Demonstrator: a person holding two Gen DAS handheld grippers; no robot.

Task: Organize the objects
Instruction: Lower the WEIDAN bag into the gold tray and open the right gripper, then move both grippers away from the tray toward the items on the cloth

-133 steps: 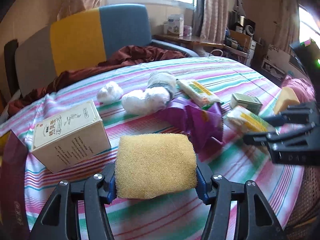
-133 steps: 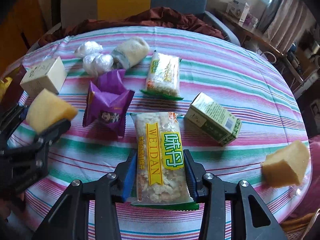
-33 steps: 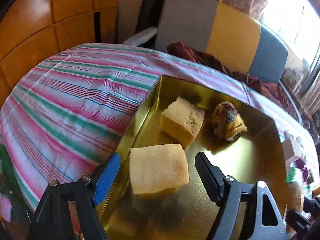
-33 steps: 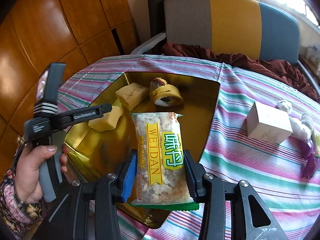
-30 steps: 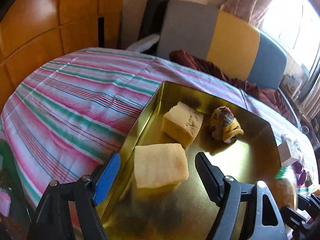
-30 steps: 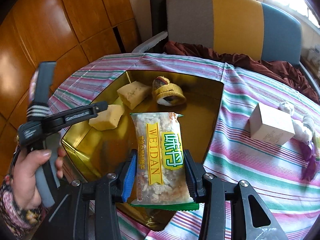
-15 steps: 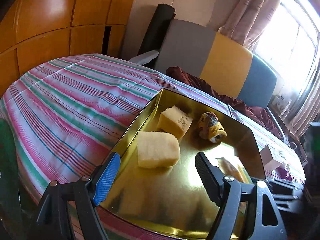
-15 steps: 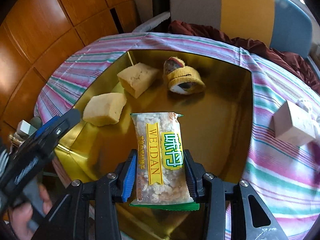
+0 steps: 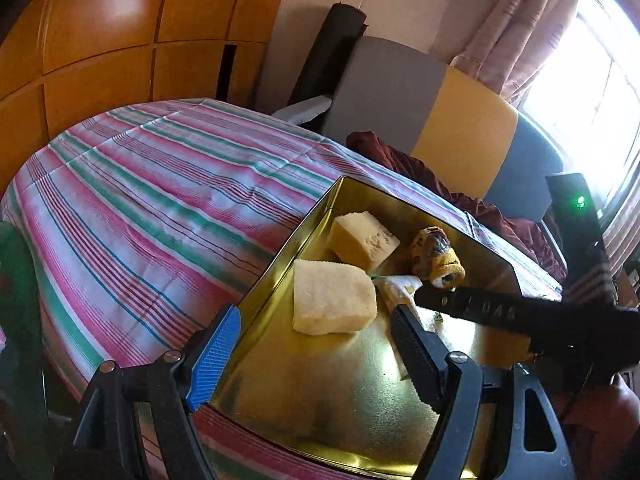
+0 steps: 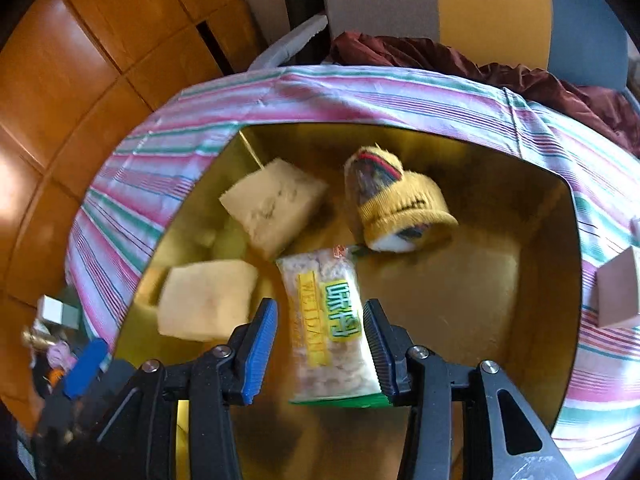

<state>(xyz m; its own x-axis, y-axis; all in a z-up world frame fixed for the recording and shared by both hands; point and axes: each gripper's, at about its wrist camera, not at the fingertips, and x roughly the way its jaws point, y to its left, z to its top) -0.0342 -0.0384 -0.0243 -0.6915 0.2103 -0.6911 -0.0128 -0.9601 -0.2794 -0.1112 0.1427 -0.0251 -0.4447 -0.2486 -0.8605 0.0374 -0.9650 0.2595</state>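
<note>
Gold tray (image 10: 532,280) holds snack packet (image 10: 328,320) between right gripper's (image 10: 320,340) slackened, just-opening fingers.

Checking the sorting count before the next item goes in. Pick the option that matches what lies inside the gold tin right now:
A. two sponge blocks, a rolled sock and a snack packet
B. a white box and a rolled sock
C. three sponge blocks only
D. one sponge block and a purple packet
A: the gold tin holds two sponge blocks, a rolled sock and the snack packet, which sits between the right gripper's jaws.
</note>
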